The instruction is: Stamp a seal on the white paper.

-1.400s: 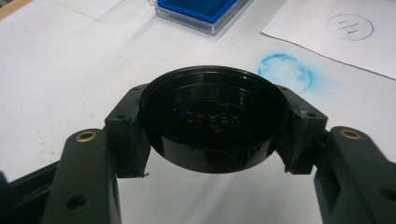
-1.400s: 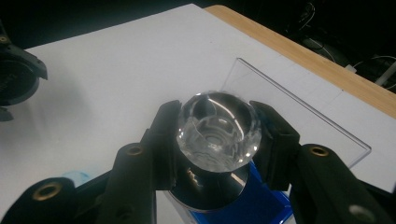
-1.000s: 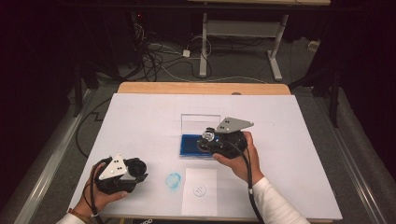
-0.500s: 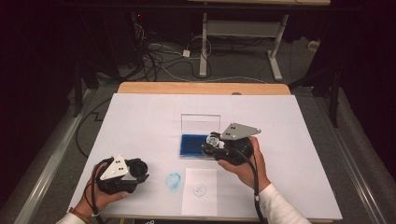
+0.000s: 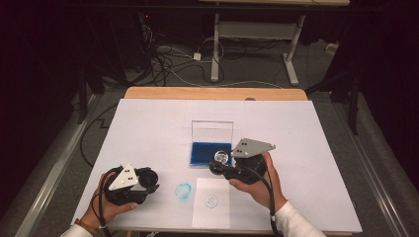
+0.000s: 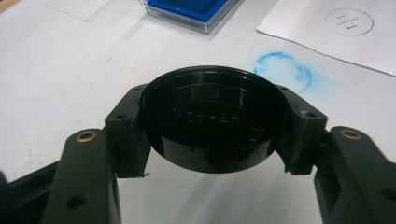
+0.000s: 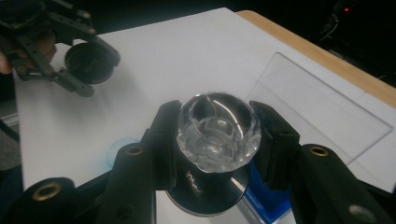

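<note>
- Standing at the person's side of the white table [image 5: 148, 123], nearest me is a sheet of paper [image 5: 211, 202] at the front edge, carrying a small blue stamped circle [image 5: 211, 200] with marks inside it.
- Just to the left of the paper, a smudged blue ring [image 5: 183, 191] is printed straight onto the tabletop.
- Farther left, the left gripper [image 5: 148, 178] sits low over the table in the person's left hand [image 5: 106, 210], a grey three-cornered plate on top.
- Its jaws are clamped on a round black cap [image 6: 214, 119], one pad on each side; the cap's hollow side faces the left gripper view's camera and faint lettering shows inside, too dim to read.
- To the right of the paper, the right hand [image 5: 259, 185] holds the right gripper [image 5: 221, 161] just above the near edge of the ink pad.
- Its jaws are closed on a round stamp [image 7: 218, 135], gripping it below the clear faceted knob; the stamp's dark disc base hangs beneath, over the blue.
- Behind that lies the blue ink pad [image 5: 210, 151] in its clear case, near the middle of the table.
- The case's clear lid [image 5: 212, 131] is open, standing at the pad's far edge.
- Beyond the table's wooden far edge, cables [image 5: 168, 61] trail over the floor by a white metal frame [image 5: 252, 34].
</note>
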The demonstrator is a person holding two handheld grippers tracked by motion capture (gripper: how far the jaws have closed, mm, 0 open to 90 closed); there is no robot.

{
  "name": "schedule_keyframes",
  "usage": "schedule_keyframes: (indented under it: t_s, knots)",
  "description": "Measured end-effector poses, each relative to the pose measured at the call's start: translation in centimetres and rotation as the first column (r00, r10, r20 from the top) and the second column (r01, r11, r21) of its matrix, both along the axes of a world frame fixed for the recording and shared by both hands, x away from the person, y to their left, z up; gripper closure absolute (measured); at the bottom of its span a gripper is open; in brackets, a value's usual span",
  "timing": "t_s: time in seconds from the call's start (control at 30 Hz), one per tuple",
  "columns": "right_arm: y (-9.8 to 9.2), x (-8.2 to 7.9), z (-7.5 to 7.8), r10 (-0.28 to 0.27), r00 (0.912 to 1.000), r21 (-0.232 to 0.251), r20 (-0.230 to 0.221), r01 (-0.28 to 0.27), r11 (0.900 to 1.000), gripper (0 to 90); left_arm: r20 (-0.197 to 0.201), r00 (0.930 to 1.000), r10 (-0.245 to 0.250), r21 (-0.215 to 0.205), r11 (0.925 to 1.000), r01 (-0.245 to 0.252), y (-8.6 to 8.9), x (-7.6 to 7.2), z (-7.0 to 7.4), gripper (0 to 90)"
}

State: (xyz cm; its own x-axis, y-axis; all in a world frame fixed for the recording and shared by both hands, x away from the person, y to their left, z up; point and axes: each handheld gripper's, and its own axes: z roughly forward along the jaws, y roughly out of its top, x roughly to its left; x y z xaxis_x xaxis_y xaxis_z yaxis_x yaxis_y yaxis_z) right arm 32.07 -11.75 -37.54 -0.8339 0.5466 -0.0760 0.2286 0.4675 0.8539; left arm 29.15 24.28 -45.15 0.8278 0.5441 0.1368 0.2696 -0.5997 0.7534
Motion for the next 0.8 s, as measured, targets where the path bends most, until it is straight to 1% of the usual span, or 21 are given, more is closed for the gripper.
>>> schedule_keyframes:
  t_s: [0.07,0.17,0.23,0.33,0.37,0.5,0.57,0.67,0.73,0.8]
  knots:
    - [0.2,-0.3,-0.4,0.009,1.0,-0.009,0.002,-0.009,1.0,57.0,0.004,1.0,-0.003,0.005,1.0,0.003,-0.1,-0.1,0.0,36.2]
    - [0.6,-0.8,-1.1,0.026,0.9995,-0.022,-0.017,-0.026,0.999,57.0,0.006,1.0,-0.004,0.012,0.9999,0.004,-0.2,-0.2,0.0,36.2]
    - [0.9,-1.1,-1.6,0.034,0.9991,-0.031,-0.027,-0.035,0.999,57.0,0.008,1.0,-0.001,0.004,1.0,0.001,-0.1,-0.3,0.1,36.2]
    - [1.3,-1.5,-2.3,0.049,0.9981,-0.045,-0.038,-0.05,0.998,57.0,0.012,0.9999,0.0,0.006,1.0,0.0,-0.1,-0.3,0.2,36.2]
    - [1.4,-1.6,-2.5,0.06,0.9972,-0.052,-0.045,-0.062,0.997,57.0,0.011,0.9999,0.0,0.005,1.0,0.0,-0.1,-0.3,0.2,36.2]
    - [1.7,-2.1,-3.3,0.076,0.9948,-0.073,-0.068,-0.081,0.994,57.0,0.006,1.0,-0.002,0.007,1.0,0.002,-0.1,-0.2,0.1,36.2]
    - [1.7,-2.4,-3.6,0.079,0.9945,-0.091,-0.069,-0.085,0.992,57.0,0.007,1.0,-0.003,0.011,0.9999,0.003,-0.1,-0.3,0.1,36.2]
    - [1.8,-2.6,-4.2,0.084,0.9927,-0.103,-0.087,-0.093,0.99,57.0,0.007,1.0,-0.002,0.006,1.0,0.002,-0.1,-0.3,0.1,36.2]
    - [2.0,-2.7,-4.7,0.097,0.9898,-0.121,-0.104,-0.109,0.987,57.0,0.005,1.0,-0.001,0.006,1.0,0.001,-0.1,-0.2,0.1,36.2]
    - [2.1,-2.9,-5.2,0.099,0.9889,-0.137,-0.11,-0.114,0.984,57.0,0.0,1.0,-0.003,0.008,1.0,0.003,-0.1,-0.2,0.1,36.2]
